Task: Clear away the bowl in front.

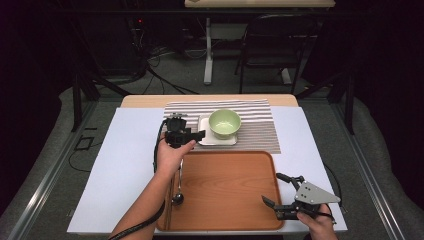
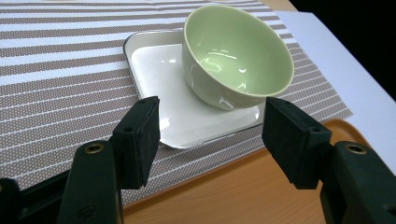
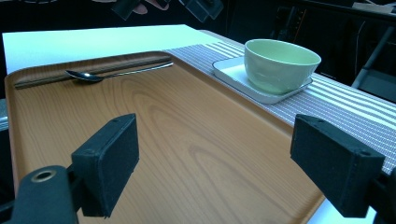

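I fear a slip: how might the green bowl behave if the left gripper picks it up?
The bowl looks glazed and glossy, so probably slippery and breakable. It rests on a smooth white plate, so a push may slide it. The left gripper is open, holding nothing.

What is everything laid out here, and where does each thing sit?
Bowl: one, pale green, on the white plate.
Plate: one, white, square, on the striped mat.
Mat: one, brown-and-white stripes, far side of the table.
Tray: one, wooden, near side, in front of the mat.
Spoon: one, metal, at the tray's left edge.
Chopsticks: dark, beside the spoon; count unclear.
Table cover: one, white, under everything.
Chair: one, dark, behind the table.
Left gripper: black, open, by the plate.
Right gripper: black, open, over the tray's right corner.
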